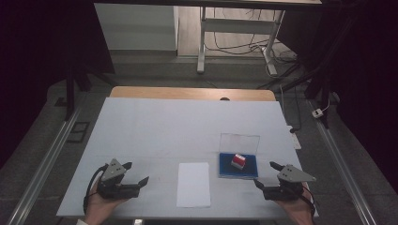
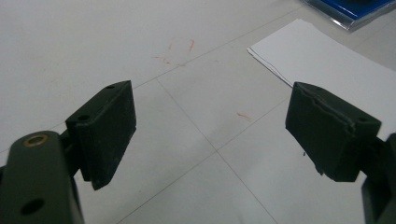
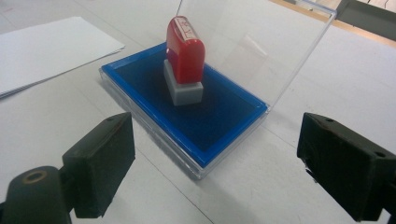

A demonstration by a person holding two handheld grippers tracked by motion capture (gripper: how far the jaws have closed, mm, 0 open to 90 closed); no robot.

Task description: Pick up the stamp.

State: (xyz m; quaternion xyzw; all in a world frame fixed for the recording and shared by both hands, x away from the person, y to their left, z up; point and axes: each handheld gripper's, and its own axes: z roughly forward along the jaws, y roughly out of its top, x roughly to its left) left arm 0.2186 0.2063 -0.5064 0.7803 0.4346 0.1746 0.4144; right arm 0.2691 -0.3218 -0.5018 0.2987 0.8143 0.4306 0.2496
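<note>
A red stamp (image 1: 238, 161) (image 3: 185, 51) with a grey base stands on a blue ink pad (image 1: 248, 169) (image 3: 219, 121), whose clear lid (image 1: 240, 142) (image 3: 247, 42) is raised upright behind it. A white sheet of paper (image 1: 193, 184) (image 2: 336, 65) lies left of the pad. My right gripper (image 1: 267, 174) (image 3: 212, 168) rests open just right of the pad, pointing at it, jaws empty. My left gripper (image 1: 135, 172) (image 2: 210, 135) stands open over bare table left of the paper, holding nothing.
The white table top (image 1: 164, 126) stretches wide behind the objects, with a wooden edge (image 1: 192, 93) at the far side. Faint red marks (image 2: 180, 49) stain the surface. Beyond stand desk legs (image 1: 202, 42) and cables (image 1: 291, 70) on the floor.
</note>
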